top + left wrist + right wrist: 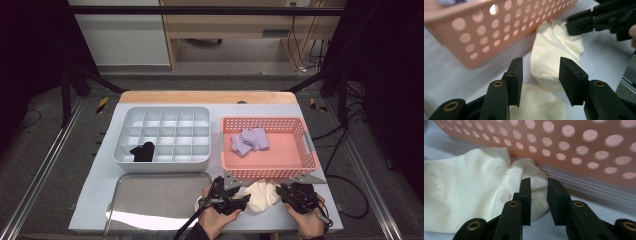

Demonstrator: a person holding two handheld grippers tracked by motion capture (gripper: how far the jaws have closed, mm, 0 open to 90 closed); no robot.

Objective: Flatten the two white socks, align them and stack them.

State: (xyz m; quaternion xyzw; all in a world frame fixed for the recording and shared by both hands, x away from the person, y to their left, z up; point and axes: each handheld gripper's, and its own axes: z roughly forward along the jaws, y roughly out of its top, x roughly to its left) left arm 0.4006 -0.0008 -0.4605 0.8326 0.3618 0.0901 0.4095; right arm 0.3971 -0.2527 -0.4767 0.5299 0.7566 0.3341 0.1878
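Note:
A cream sock [261,196] lies on the table in front of the pink basket [300,165], between my two grippers. My left gripper [242,201] is open, and its jaws [540,75] stand on either side of the sock's [554,55] near end. More cream fabric [539,105] lies under those jaws. My right gripper [281,191] is pinched on the sock's other end [534,177], close to the basket wall [574,145]. The left gripper view shows the right gripper [569,25] at the sock's far edge.
A grey divided organizer [160,162] stands at the back left with a black sock [142,151] in a front compartment. Purple socks [250,140] lie in the pink basket. A metal tray [160,200] sits at the front left, beside my left hand.

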